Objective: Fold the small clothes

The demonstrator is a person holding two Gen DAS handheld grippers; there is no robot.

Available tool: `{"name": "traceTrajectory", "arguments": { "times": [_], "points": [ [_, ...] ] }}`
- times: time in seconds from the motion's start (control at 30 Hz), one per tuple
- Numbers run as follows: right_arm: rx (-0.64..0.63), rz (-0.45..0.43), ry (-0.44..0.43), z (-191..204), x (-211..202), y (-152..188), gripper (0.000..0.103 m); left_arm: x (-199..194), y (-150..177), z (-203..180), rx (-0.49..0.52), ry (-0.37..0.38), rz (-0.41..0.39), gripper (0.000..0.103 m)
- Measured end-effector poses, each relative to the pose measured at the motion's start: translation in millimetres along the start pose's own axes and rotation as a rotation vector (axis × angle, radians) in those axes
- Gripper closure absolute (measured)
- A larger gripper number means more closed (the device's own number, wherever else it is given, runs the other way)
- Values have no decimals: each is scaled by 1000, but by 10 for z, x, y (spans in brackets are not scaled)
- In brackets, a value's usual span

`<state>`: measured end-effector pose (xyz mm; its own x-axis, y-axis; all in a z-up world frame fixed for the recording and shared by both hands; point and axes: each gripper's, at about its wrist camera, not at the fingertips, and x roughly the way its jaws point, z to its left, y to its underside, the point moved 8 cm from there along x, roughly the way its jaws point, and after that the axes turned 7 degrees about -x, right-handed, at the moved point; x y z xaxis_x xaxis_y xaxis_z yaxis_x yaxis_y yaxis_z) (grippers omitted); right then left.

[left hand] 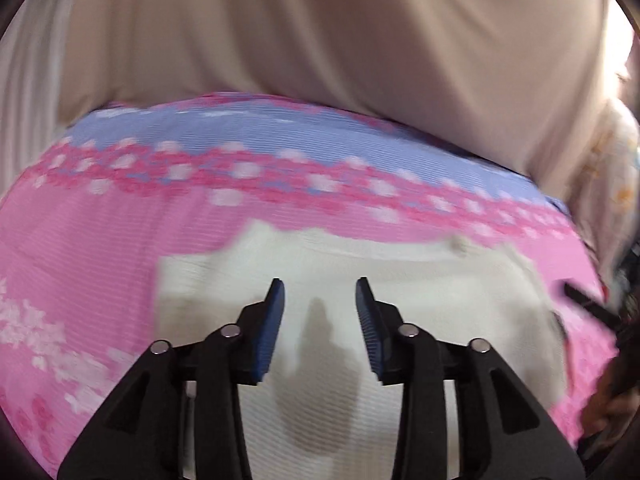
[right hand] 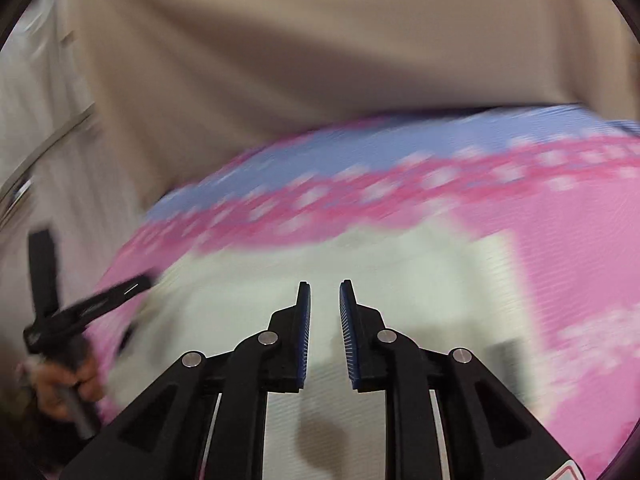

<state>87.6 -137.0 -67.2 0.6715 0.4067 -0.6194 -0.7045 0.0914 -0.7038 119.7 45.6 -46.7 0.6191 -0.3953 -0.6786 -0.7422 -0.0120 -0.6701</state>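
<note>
Two grippers: both hover over one garment, each seen from its own wrist camera.
Left gripper point(left hand: 320, 292): jaws parted to a wide gap, nothing between the blue pads; cream cloth shows through the gap.
Right gripper point(right hand: 325, 292): jaws parted to a narrow gap, nothing clamped; the blue pads stand close but apart.
Garment point(left hand: 400, 280): a small cream-white piece of clothing lying flat on the bedsheet, below both grippers. Its left edge in the left wrist view is straight and squared. A small button-like spot sits near its far edge; blur prevents a firmer reading.
Bedsheet point(left hand: 100, 248): pink with a band of darker pink and white flowers, and a pale blue strip along the far side. It surrounds the garment on the visible sides.
Curtain point(left hand: 320, 32): beige cloth hanging behind the far edge of the bedsheet, filling the upper part of both views.
Hand point(right hand: 68, 384): visible at the lower left of the right wrist view, wrapped around the handle of the left gripper, beside the edge of the garment.
Shadows: dark gripper shadows fall on the garment under each gripper.
Image quality: both views carry motion blur, so fine fabric detail cannot be told.
</note>
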Motion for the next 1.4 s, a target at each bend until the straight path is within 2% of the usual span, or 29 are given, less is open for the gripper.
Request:
{"name": "traceTrajectory", "arguments": {
  "times": [0.03, 0.07, 0.13, 0.2, 0.27, 0.33, 0.37, 0.4, 0.47, 0.53, 0.57, 0.6, 0.67, 0.73, 0.77, 0.8, 0.83, 0.87, 0.9, 1.0, 1.07, 1.1, 1.17, 1.2, 1.27, 1.3, 1.33, 1.37, 1.4],
  "points": [
    [-19, 44, -66, 198, 163, 104, 86, 33, 115, -192, 24, 44, 30, 65],
    [-45, 86, -87, 326, 301, 206, 86, 85, 219, -315, 44, 74, 61, 65],
    [-84, 126, -26, 310, 410, 349, 92, 252, 418, -425, 72, 78, 127, 64],
    [-61, 132, 52, 11, 314, 437, 100, 373, 563, -265, 57, 21, 166, 65],
    [53, 113, 121, -494, -10, 526, 102, 319, 605, -31, 28, 32, 166, 69],
    [132, 99, 247, -997, -367, 652, 103, 186, 624, 212, 0, -11, 165, 69],
    [183, 92, 344, -1294, -599, 755, 103, 133, 615, 318, -12, -36, 163, 69],
    [227, 77, 345, -1432, -725, 826, 103, 66, 634, 456, -33, -78, 160, 70],
    [329, 50, 285, -1550, -857, 869, 103, -13, 648, 734, -74, -157, 153, 66],
    [246, 37, 332, -1370, -808, 689, 102, -10, 627, 799, -118, -142, 156, 66],
    [191, 21, 333, -1210, -725, 566, 96, -5, 587, 773, -128, -142, 152, 66],
    [132, -1, 308, -1010, -605, 415, 90, -5, 525, 669, -116, -125, 135, 66],
    [42, 4, 281, -768, -290, 218, 91, 37, 382, 379, -37, -101, 84, 61],
    [17, 37, 377, -876, -125, 207, 93, 163, 336, 188, 34, -120, 70, 56],
    [17, 37, 377, -876, -125, 207, 94, 233, 369, 147, 45, -131, 89, 56],
    [35, 55, 435, -1041, -107, 262, 98, 274, 399, 168, 41, -139, 107, 56],
    [64, 49, 431, -1148, -121, 302, 96, 297, 452, 245, 20, -138, 128, 56],
    [130, 22, 378, -1256, -214, 353, 96, 255, 496, 335, 1, -135, 125, 55],
    [180, 18, 374, -1353, -320, 406, 103, 196, 521, 423, -13, -146, 122, 54],
    [253, -11, 422, -1508, -691, 454, 103, 9, 567, 753, -74, -175, 114, 56],
    [232, -23, 436, -1440, -775, 348, 90, -25, 542, 843, -121, -149, 121, 56],
    [192, -26, 449, -1369, -753, 236, 89, -22, 505, 824, -132, -144, 118, 56],
    [105, -35, 440, -1226, -633, 4, 89, 21, 346, 670, -92, -137, 74, 55],
    [66, -42, 434, -1175, -541, -120, 84, 65, 257, 581, -61, -135, 53, 53],
    [53, -29, 413, -1251, -272, -266, 83, 246, 109, 462, -30, -138, 36, 42],
    [78, 5, 405, -1393, -83, -290, 85, 368, 70, 454, -29, -144, 52, 42],
    [98, 37, 427, -1540, 52, -272, 97, 487, 58, 495, -35, -158, 75, 42],
    [113, 69, 471, -1705, 152, -221, 103, 597, 58, 561, -52, -166, 90, 42],
    [130, 51, 446, -1797, 192, -212, 103, 620, 52, 590, -53, -163, 79, 40]
  ]
}}
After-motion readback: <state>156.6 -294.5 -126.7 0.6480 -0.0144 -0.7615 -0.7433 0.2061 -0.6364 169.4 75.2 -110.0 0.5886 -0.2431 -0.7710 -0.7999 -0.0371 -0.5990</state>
